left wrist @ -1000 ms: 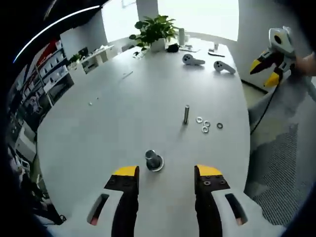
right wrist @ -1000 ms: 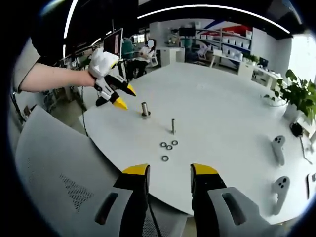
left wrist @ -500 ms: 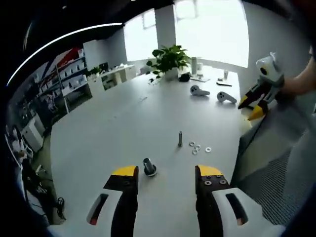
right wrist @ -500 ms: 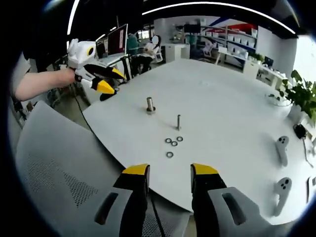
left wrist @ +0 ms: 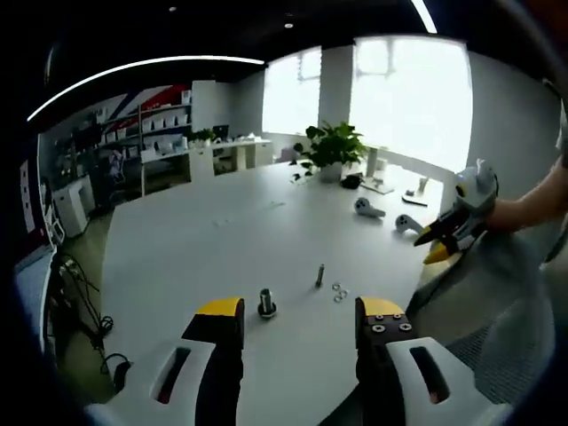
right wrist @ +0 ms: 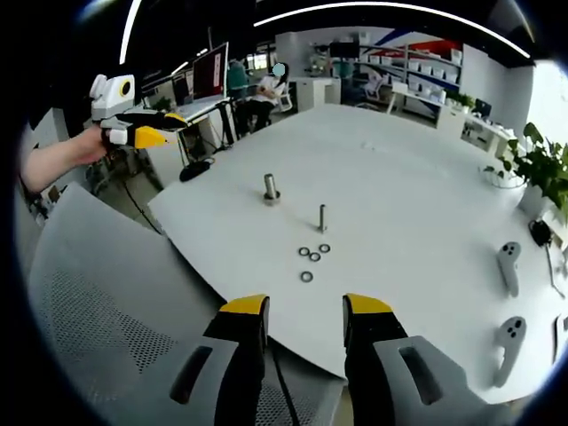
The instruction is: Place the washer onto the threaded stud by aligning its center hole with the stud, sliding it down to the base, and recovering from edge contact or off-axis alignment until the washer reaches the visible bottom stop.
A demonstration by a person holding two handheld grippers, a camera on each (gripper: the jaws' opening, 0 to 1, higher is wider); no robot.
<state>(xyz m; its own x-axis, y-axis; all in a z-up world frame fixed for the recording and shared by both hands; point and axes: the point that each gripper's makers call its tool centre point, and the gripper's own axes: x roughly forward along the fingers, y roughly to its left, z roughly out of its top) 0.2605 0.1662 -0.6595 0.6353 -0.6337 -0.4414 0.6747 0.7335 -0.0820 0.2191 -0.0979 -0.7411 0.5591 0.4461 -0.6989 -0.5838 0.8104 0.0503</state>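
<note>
White counter point(right wrist: 426, 204) — washers point(right wrist: 311, 257) lie loose beside the threaded stud point(right wrist: 322, 216); your left gripper point(left wrist: 297, 312) and right gripper point(right wrist: 302, 311) hover parted, empty. They look thin, slippery — pinch one by its rim.

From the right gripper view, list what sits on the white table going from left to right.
Wide stud with a base → thin threaded stud → cluster of loose washers → two white handheld controllers → potted plant at the far right edge.
</note>
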